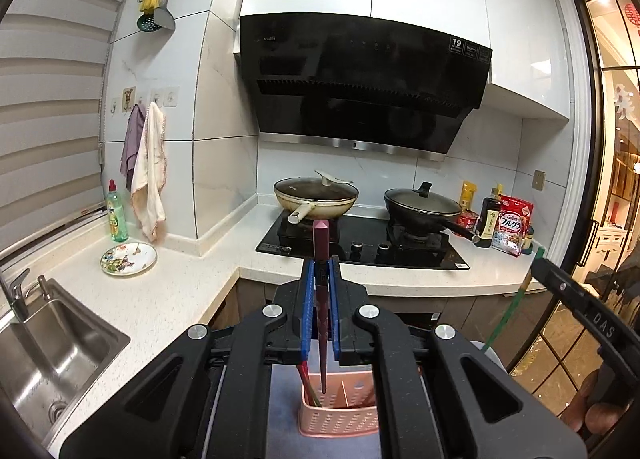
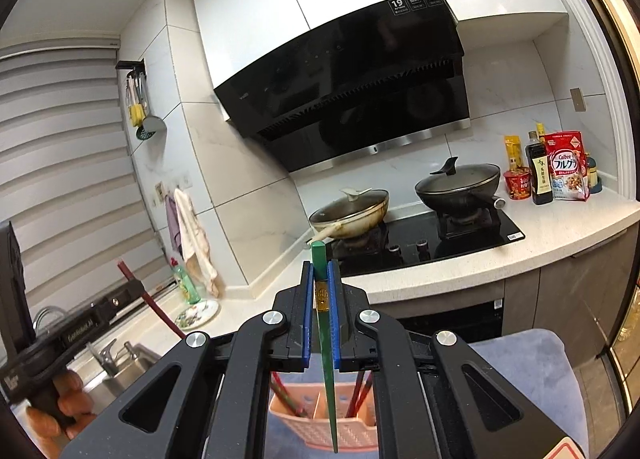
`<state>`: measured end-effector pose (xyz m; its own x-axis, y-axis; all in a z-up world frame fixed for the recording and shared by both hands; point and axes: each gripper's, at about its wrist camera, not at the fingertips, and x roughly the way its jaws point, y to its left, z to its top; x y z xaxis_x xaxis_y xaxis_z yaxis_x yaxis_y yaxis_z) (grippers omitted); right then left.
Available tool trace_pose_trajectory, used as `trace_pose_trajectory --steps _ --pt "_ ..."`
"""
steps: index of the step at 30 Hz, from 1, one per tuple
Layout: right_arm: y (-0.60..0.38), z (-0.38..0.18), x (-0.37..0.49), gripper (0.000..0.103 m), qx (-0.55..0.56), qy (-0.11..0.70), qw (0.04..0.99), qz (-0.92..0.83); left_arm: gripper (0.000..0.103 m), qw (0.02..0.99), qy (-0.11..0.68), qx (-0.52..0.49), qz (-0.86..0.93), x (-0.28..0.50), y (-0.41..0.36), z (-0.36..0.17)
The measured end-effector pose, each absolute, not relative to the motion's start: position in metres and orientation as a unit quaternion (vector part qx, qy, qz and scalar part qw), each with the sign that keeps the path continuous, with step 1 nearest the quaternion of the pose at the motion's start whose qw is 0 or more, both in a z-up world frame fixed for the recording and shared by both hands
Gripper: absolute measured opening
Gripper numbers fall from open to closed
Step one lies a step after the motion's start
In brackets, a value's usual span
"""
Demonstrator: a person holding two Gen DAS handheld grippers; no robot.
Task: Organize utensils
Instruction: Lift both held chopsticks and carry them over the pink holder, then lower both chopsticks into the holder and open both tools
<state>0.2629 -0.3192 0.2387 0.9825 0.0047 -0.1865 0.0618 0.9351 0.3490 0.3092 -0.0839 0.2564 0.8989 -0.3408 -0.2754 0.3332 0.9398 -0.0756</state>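
Observation:
My left gripper [image 1: 321,271] is shut on a dark red chopstick [image 1: 321,243]. The chopstick stands upright and its tip points down into a pink perforated utensil basket [image 1: 340,419] below. My right gripper [image 2: 319,275] is shut on a green chopstick [image 2: 326,359], whose tip hangs down in front of the same pink basket [image 2: 352,435]. Several red chopsticks [image 2: 286,399] stand in the basket's compartments. The left gripper with its red chopstick [image 2: 132,279] shows at the left of the right wrist view. The green chopstick [image 1: 516,303] shows at the right of the left wrist view.
The basket sits on a blue-grey cloth surface [image 2: 532,371]. Behind are a white counter [image 1: 168,291], a steel sink [image 1: 48,359], a patterned plate [image 1: 128,257], a green soap bottle [image 1: 117,215], a black hob [image 1: 360,243] with two lidded pans, and food packets [image 1: 512,227].

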Motion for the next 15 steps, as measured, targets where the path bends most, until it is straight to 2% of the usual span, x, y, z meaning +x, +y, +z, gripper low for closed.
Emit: trace_pose_trajectory --steps 6,15 --pt "-0.320 0.242 0.299 0.007 0.172 0.089 0.981 -0.024 0.007 0.972 0.153 -0.004 -0.177 0.335 -0.100 0.245" --pt "-0.310 0.206 0.334 0.007 0.172 0.123 0.977 -0.012 0.007 0.967 0.184 -0.001 -0.177 0.362 -0.108 0.213"
